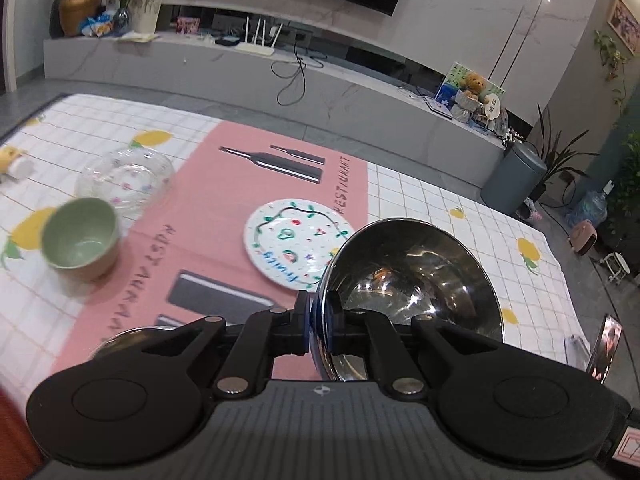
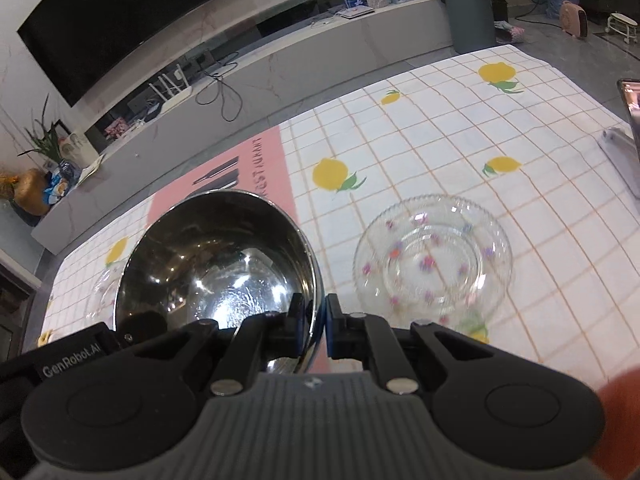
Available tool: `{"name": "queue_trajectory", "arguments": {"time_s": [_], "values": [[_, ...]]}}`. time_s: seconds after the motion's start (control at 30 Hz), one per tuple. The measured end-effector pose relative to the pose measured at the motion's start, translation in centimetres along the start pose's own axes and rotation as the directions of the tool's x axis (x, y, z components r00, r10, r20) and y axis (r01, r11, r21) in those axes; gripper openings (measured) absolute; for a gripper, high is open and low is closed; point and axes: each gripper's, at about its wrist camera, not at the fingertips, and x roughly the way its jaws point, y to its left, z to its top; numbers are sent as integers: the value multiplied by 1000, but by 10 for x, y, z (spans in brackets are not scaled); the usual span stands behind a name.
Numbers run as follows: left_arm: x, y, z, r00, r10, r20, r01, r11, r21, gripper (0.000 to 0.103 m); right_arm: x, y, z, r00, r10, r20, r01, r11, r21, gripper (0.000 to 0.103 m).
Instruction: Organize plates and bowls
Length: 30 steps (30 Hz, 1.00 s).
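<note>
Both grippers pinch a steel bowl by its thin rim. The left gripper (image 1: 318, 322) has its jaws nearly shut on the rim of one steel bowl (image 1: 416, 276), held tilted above the counter (image 1: 460, 216) near the painted plate (image 1: 298, 240). The right gripper (image 2: 318, 326) clamps a bowl rim (image 2: 216, 264) the same way, beside the glass plate (image 2: 434, 256); whether it is the same bowl, I cannot tell.

The likely trouble is slip: polished metal, a narrow edge grip and a steep tilt could let the bowl pivot or drop onto the plates below. The green bowl (image 1: 82, 236) and a glass dish (image 1: 126, 178) stand well apart.

The pink mat (image 1: 224, 216) reads "RESTAURANT"; the gripper body reads "GenRobot.AI" (image 2: 72, 356).
</note>
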Motion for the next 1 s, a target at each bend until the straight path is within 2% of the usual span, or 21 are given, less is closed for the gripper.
{"name": "queue_trajectory", "arguments": {"time_s": [0.13,0.47,0.73,1.0], "values": [[-19,23,-5,1000,7,-11,-8,1000,-31,8,-16,18,-16,1000,11,-4,-11,999,-38,8],[-59,75,-14,999,41,-6,-41,994,-100,8,-35,62,-49,996,54,-73,-65,985,-158,9],[-72,110,-24,998,64,-25,-67,984,-165,8,-36,89,-67,992,65,-104,-87,971,-224,9],[-64,132,-28,995,75,-62,-87,975,-205,9,-17,101,-79,985,62,-161,-100,965,-241,9]]}}
